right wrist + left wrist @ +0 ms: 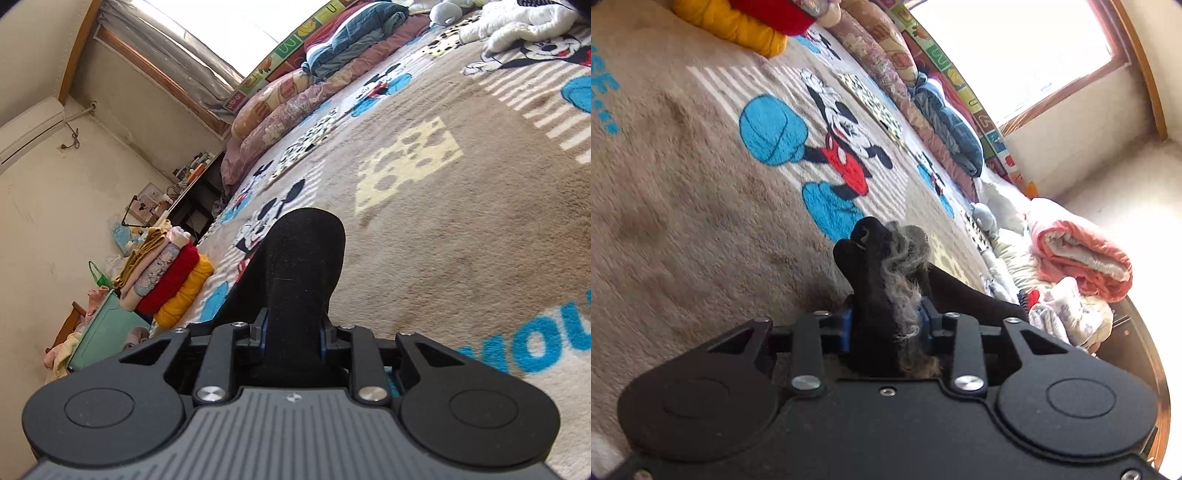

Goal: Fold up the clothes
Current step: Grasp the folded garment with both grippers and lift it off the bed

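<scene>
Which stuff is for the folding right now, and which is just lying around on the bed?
For the job:
left gripper, shut on the black garment
right gripper, shut on it too
Mickey Mouse blanket under them

Just lying about:
folded clothes stack
pink quilt
blue bedding
white clothes

The black garment is matt knit with grey curly fleece lining; the cartoon-print blanket is plush; gripper bodies are matt black plastic.
</scene>
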